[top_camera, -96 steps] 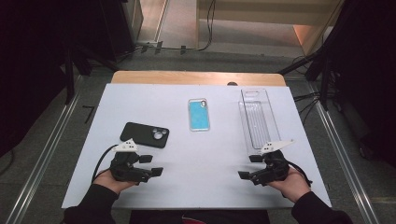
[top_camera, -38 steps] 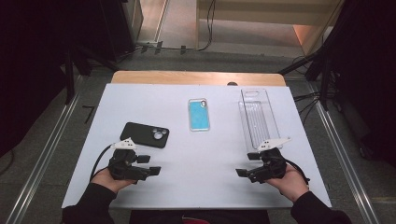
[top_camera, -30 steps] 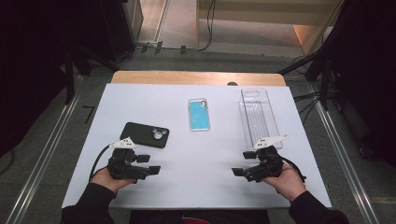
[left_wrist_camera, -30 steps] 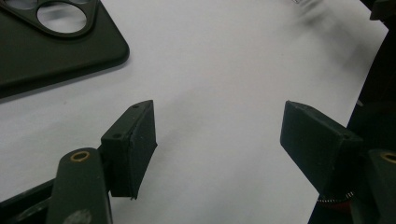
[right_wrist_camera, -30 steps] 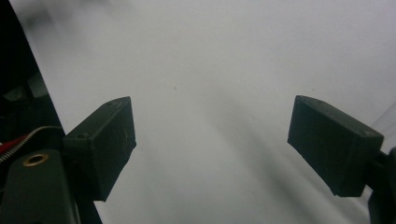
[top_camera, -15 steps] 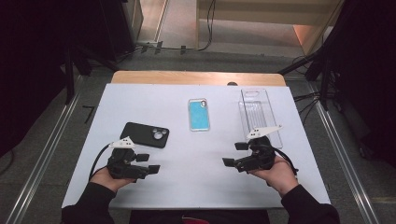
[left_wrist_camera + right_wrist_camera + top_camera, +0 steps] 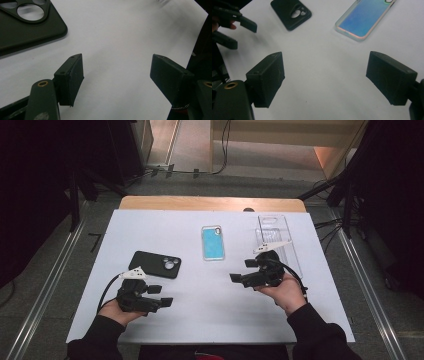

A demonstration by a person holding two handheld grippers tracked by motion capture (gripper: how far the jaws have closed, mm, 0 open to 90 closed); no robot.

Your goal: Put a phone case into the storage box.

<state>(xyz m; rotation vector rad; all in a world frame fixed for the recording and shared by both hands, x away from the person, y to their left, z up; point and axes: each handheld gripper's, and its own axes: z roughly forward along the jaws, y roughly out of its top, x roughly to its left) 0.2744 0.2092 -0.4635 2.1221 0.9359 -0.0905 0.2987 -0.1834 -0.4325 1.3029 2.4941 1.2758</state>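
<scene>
A phone with a blue iridescent back [image 7: 212, 242] [image 7: 364, 18] lies near the middle back of the white table. A black phone case [image 7: 155, 264] [image 7: 22, 22] [image 7: 291, 12] with a camera cut-out lies at the left. A clear phone case [image 7: 274, 236] lies at the right. My left gripper [image 7: 161, 296] [image 7: 117, 75] rests low near the front left, open, with bare table between its jaws. My right gripper [image 7: 243, 270] [image 7: 325, 75] hovers over the table in front of the clear case, pointing left, open and holding nothing. The left gripper [image 7: 237, 30] also appears far off in the right gripper view.
The white table top [image 7: 200, 315] ends in a wooden strip [image 7: 210, 204] at the back. Metal rails [image 7: 45, 285] run along both sides on the floor. Cables [image 7: 220, 150] lie on the floor behind the table.
My right hand has lifted and moved left and away from the front edge, toward the phone. The left hand has stayed put. Both grippers have kept the same opening.
</scene>
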